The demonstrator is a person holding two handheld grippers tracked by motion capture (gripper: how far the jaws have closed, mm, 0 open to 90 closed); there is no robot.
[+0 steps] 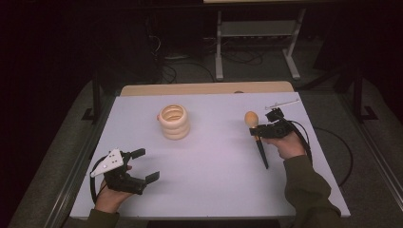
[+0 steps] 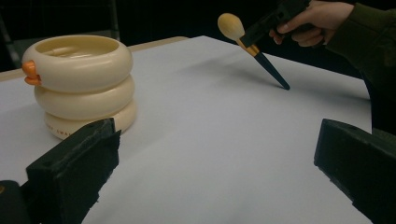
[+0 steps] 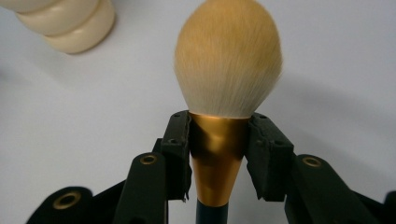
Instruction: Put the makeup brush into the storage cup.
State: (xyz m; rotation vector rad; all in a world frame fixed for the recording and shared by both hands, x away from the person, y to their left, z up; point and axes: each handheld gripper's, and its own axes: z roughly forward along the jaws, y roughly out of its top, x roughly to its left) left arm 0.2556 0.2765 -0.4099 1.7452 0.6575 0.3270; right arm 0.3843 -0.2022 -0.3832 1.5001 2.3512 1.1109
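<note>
We find the right gripper (image 1: pixel 260 131) clamped on a brush (image 1: pixel 256 137), its 2 jaws pressing the gold ferrule from either side just below the bristles. In the right gripper view the cream bristle head (image 3: pixel 229 58) stands above the jaws and the dark handle drops away beneath them. From the high view the brush hangs tilted over the right half of the table (image 1: pixel 209 180), head up and toward the far edge. In the left gripper view the handle tip points down toward the white surface; we cannot tell whether it touches.

The left gripper (image 1: pixel 144 165) sits at the near left corner, jaws wide, nothing between them.

A holder (image 1: pixel 174 121) of 3 stacked cream rings stands upright mid-table, well apart from both grippers, with an orange tab (image 2: pixel 30 73) on its top ring.
</note>
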